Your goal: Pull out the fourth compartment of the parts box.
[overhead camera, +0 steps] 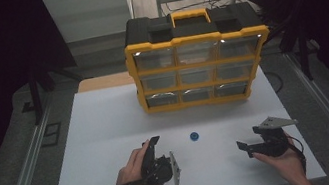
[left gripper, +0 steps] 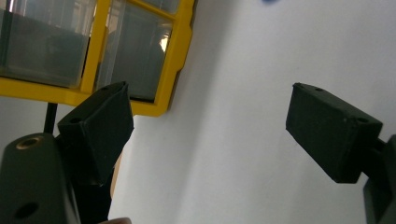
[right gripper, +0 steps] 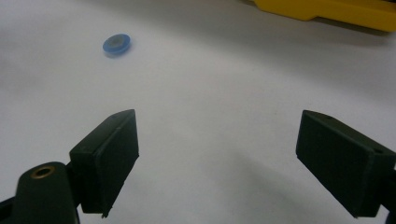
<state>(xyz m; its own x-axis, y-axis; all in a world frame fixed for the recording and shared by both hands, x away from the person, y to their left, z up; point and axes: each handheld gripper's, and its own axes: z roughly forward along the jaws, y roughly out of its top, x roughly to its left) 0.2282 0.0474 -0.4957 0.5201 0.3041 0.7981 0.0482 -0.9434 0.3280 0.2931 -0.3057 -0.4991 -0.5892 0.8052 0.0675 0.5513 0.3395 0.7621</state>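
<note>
With jaws spread wide and empty, the right gripper and left gripper wait near the white table's front edge; likely target, the small blue plastic ring, lies mid-table before the yellow-and-black drawer organiser, so straddle it squarely.

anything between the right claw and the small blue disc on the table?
Nothing. In the right gripper view, bare white tabletop runs from the open right claw to the small blue round disc.

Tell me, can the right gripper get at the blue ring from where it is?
Probably yes: the right gripper is open, and only bare white table lies between it and the blue ring.
</note>
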